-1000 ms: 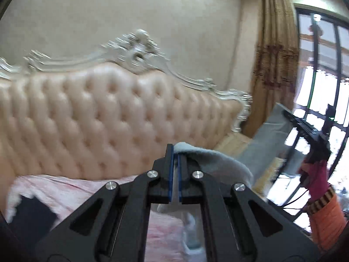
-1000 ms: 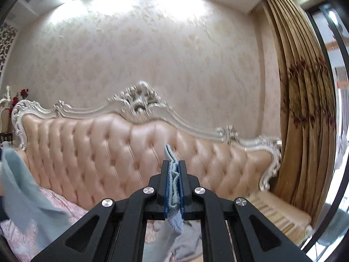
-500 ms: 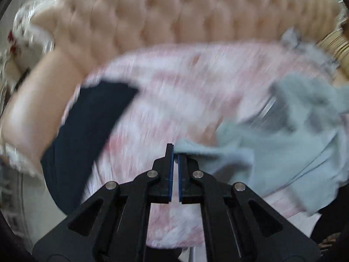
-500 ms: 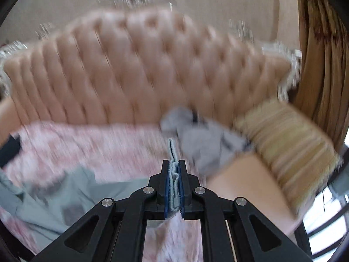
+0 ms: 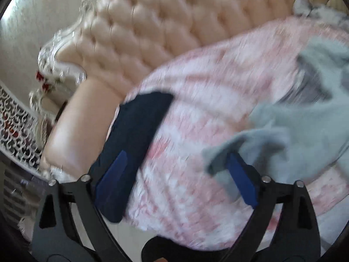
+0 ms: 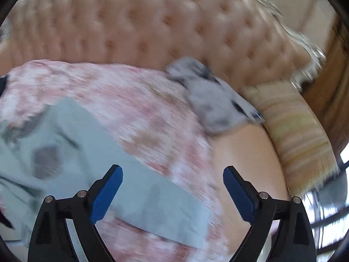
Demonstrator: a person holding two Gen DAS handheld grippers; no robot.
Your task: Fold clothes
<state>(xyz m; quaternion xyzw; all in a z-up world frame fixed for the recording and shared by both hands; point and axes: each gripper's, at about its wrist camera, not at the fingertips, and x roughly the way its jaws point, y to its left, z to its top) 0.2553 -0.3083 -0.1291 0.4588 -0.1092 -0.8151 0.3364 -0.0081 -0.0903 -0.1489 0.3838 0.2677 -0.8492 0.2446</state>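
Note:
A pale blue-grey garment lies spread and rumpled on the pink patterned cover of the sofa; it also shows in the right wrist view. My left gripper is open above the cover, and a corner of the garment drapes over its right fingertip. My right gripper is open and empty, just above the garment's lower edge. Both views are motion-blurred.
A folded dark navy garment lies at the cover's left end by the sofa arm. A grey and white crumpled garment lies at the right end by a striped cushion. The tufted backrest stands behind.
Both grippers swung down from facing the backrest to the seat, then opened. The blue-grey garment they were holding up now lies on the pink cover.

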